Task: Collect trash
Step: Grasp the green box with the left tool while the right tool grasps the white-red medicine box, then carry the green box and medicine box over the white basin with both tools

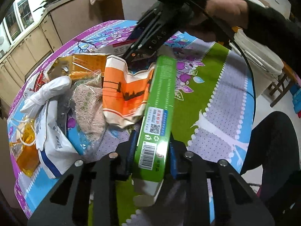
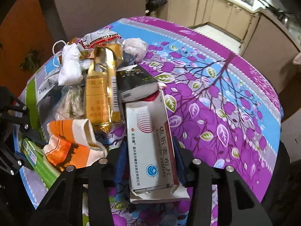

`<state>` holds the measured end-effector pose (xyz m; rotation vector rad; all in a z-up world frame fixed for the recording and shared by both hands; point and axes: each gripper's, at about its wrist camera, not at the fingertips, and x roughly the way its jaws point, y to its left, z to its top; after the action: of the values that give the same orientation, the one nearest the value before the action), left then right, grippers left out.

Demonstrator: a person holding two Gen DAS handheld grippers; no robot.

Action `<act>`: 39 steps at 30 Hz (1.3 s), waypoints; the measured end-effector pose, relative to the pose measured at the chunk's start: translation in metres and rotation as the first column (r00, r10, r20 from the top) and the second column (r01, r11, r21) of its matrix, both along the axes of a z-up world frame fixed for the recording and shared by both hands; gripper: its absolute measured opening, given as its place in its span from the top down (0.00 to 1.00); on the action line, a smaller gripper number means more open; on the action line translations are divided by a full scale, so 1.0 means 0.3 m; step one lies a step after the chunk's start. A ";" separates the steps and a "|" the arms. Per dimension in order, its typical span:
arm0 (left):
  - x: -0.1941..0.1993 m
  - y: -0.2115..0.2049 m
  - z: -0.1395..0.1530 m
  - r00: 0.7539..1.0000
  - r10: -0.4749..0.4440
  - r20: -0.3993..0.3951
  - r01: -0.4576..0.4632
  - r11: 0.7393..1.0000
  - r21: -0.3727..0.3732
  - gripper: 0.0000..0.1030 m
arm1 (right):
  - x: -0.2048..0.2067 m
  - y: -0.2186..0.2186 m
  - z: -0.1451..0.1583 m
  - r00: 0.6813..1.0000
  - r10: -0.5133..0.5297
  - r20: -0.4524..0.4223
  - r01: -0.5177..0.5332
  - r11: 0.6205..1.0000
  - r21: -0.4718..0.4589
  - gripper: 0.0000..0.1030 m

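Here, trash pile: a heap of wrappers and boxes lies on a round table covered by a floral cloth (image 2: 216, 86) in purple, blue and green; the heap sits toward one side of the table
Green box (image 1: 160, 109): a long green carton with a barcode and a white label; it lies at the near edge of the heap, one end between the blue pads of the left gripper (image 1: 152, 150); its side touches the crushed paper cup
Left gripper: clenched on the green box; both pads press its sides
White box (image 2: 150, 143): a white medicine carton with a red dotted globe and Chinese lettering; it lies on the cloth at the edge of the heap, its torn near end between the fingers of the right gripper (image 2: 150, 162)
Right gripper: its blue pads sit along both long sides of the white box and look to be gripping it; in the left wrist view a hand (image 1: 223, 13) in a dark sleeve holds this gripper above the far side of the heap
Paper cup (image 2: 75, 143): crushed, orange and white; between the green box and the white box
Gold pack (image 2: 101, 98): a shiny golden wrapper just beyond the cup
Black packet (image 2: 135, 82): beside the gold pack, touching the far end of the white box
White bag (image 2: 69, 67): knotted, at the far left of the heap
Bucket (image 1: 257, 56): white, beyond the table edge in the left wrist view
Cabinets (image 2: 216, 5): beige kitchen units behind the table
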<state>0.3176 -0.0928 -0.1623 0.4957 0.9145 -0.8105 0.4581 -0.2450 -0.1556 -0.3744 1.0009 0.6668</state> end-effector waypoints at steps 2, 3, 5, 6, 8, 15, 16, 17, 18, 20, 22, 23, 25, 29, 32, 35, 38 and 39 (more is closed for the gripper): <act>-0.018 0.001 0.003 1.000 0.021 0.018 -0.021 1.000 -0.019 0.76 | -0.031 -0.025 0.015 0.998 -0.052 0.030 0.051 0.998 0.029 0.58; -0.026 0.004 0.000 0.999 0.028 0.025 -0.028 0.999 -0.027 0.76 | -0.046 -0.039 0.024 0.996 -0.082 0.042 0.080 0.996 0.050 0.59; -0.057 0.013 0.010 0.998 0.047 0.045 -0.044 0.997 -0.056 0.76 | -0.096 -0.083 0.057 0.985 -0.158 0.071 0.149 0.983 0.111 0.59; -0.067 0.015 0.015 0.997 0.059 0.055 -0.055 0.996 -0.067 0.77 | -0.111 -0.097 0.070 0.979 -0.186 0.081 0.175 0.976 0.129 0.59; -0.097 0.029 0.030 0.992 0.096 0.078 -0.089 0.991 -0.096 0.77 | -0.160 -0.135 0.099 0.960 -0.259 0.102 0.238 0.954 0.182 0.59; -0.173 0.090 0.091 0.961 0.252 0.118 -0.224 0.952 -0.207 0.77 | -0.373 -0.237 0.176 0.858 -0.483 0.176 0.422 0.857 0.295 0.59; -0.181 0.092 0.103 0.953 0.276 0.125 -0.244 0.944 -0.223 0.77 | -0.421 -0.249 0.191 0.832 -0.520 0.192 0.451 0.836 0.313 0.59; -0.186 0.093 0.122 0.946 0.296 0.133 -0.260 0.937 -0.235 0.77 | -0.467 -0.258 0.206 0.811 -0.548 0.205 0.472 0.819 0.326 0.59; -0.192 0.092 0.138 0.939 0.315 0.141 -0.274 0.929 -0.248 0.77 | -0.528 -0.268 0.225 0.781 -0.584 0.221 0.497 0.796 0.344 0.59; -0.200 0.065 0.175 0.927 0.342 0.156 -0.291 0.915 -0.280 0.77 | -0.638 -0.277 0.257 0.738 -0.627 0.249 0.526 0.766 0.370 0.59; -0.205 0.027 0.205 0.918 0.357 0.172 -0.297 0.907 -0.298 0.77 | -0.741 -0.294 0.287 0.689 -0.668 0.281 0.556 0.736 0.386 0.59; -0.212 0.004 0.224 0.916 0.361 0.176 -0.296 0.903 -0.310 0.77 | -0.781 -0.304 0.298 0.666 -0.685 0.294 0.570 0.722 0.391 0.59; -0.223 -0.038 0.255 0.914 0.366 0.177 -0.294 0.896 -0.334 0.77 | -0.871 -0.341 0.325 0.615 -0.720 0.322 0.599 0.692 0.403 0.58; -0.256 -0.178 0.309 0.921 0.341 0.188 -0.253 0.890 -0.379 0.77 | -1.026 -0.434 0.388 0.500 -0.786 0.364 0.658 0.618 0.430 0.58; -0.288 -0.295 0.336 0.930 0.315 0.190 -0.219 0.889 -0.402 0.77 | -1.139 -0.515 0.426 0.412 -0.820 0.397 0.699 0.564 0.439 0.58; -0.334 -0.418 0.361 0.941 0.275 0.195 -0.173 0.890 -0.421 0.77 | -1.237 -0.620 0.457 0.330 -0.853 0.404 0.739 0.500 0.451 0.58; -0.372 -0.543 0.385 0.954 0.229 0.196 -0.124 0.891 -0.437 0.77 | -1.335 -0.741 0.467 0.262 -0.876 0.404 0.769 0.443 0.462 0.58; -0.383 -0.580 0.391 0.957 0.214 0.195 -0.110 0.890 -0.442 0.77 | -1.358 -0.776 0.470 0.240 -0.883 0.403 0.777 0.423 0.465 0.58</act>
<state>0.2027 -0.2669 -0.0451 0.1223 0.5229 -0.7504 0.0506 -0.4777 -0.0144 0.1645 0.3628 -0.4056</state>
